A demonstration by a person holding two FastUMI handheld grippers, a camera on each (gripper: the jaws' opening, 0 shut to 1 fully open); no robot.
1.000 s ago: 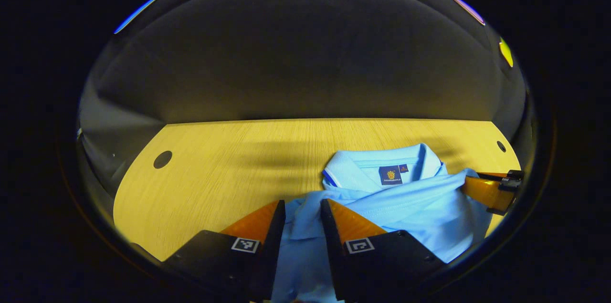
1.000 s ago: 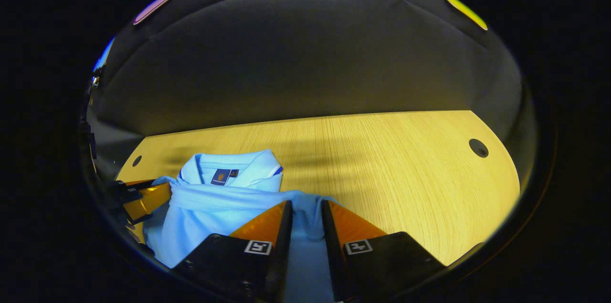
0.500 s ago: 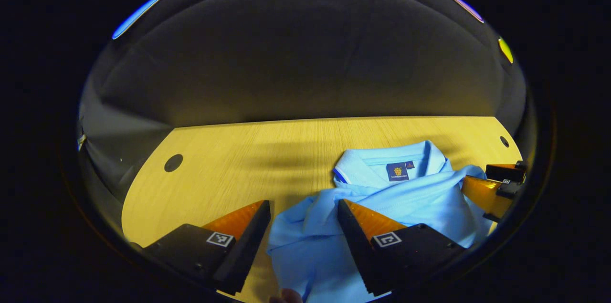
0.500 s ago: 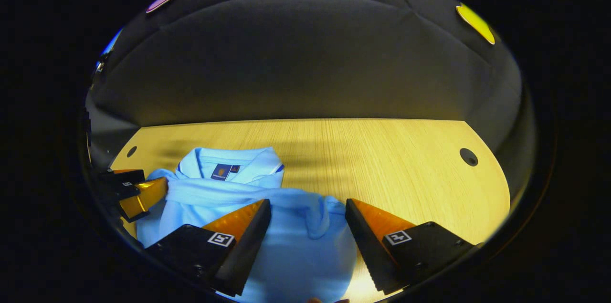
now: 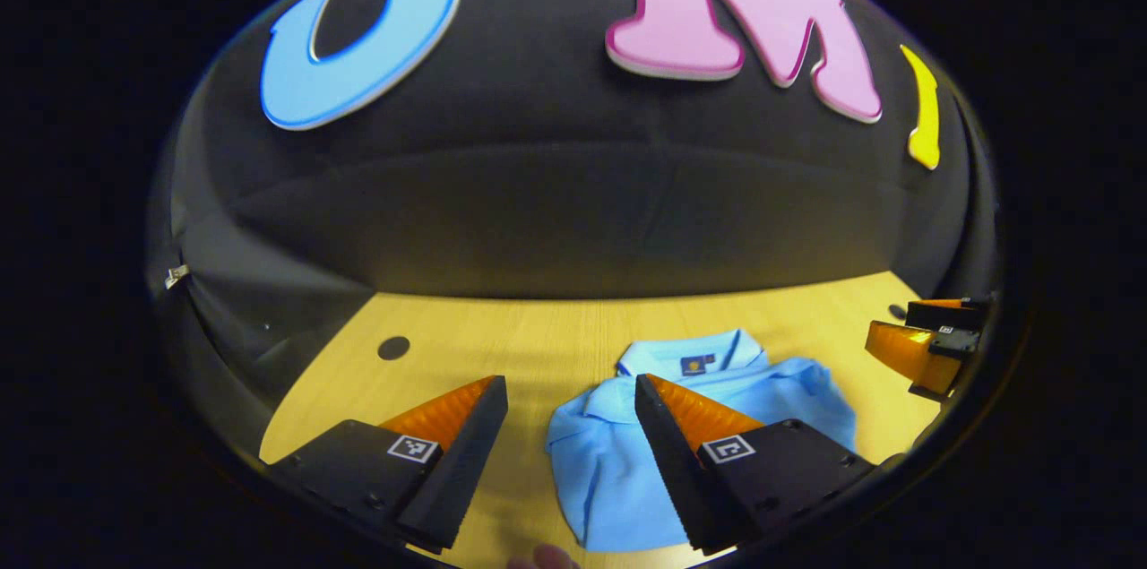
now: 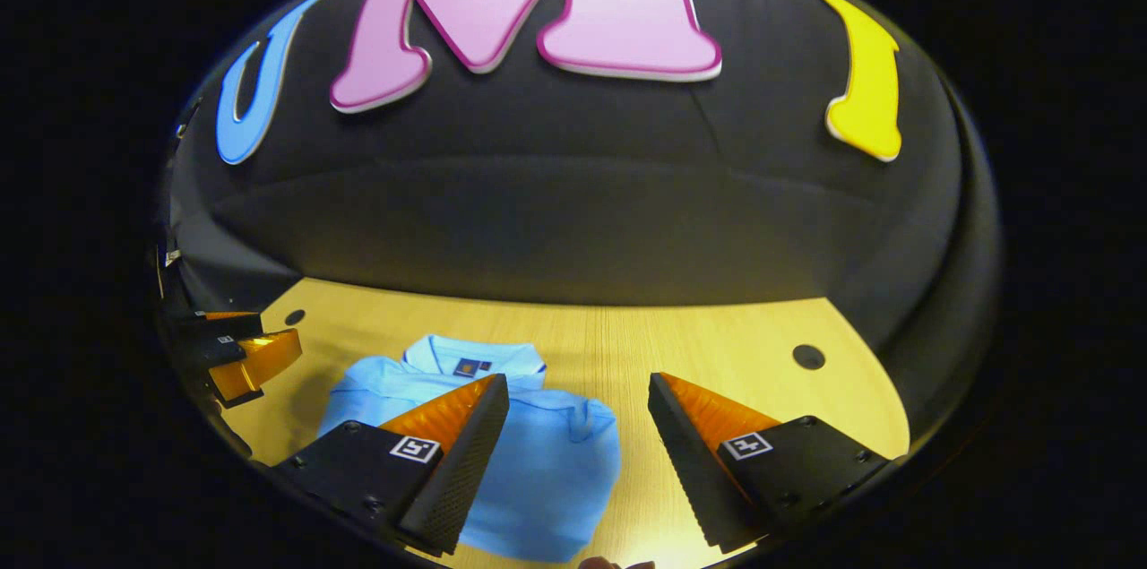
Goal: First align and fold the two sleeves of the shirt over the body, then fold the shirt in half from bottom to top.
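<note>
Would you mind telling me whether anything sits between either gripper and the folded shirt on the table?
Nothing visible does. The shirt lies folded on the bare wooden table. The left gripper and the right gripper are both open above it, with only air between them and the cloth.

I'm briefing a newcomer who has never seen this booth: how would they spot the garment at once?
Start from the pale wooden table before the black cloth wall. On it lies the light blue folded polo shirt, a compact bundle. Its collar with a small dark neck label faces the wall; it is the only cloth item on the wood.
</note>
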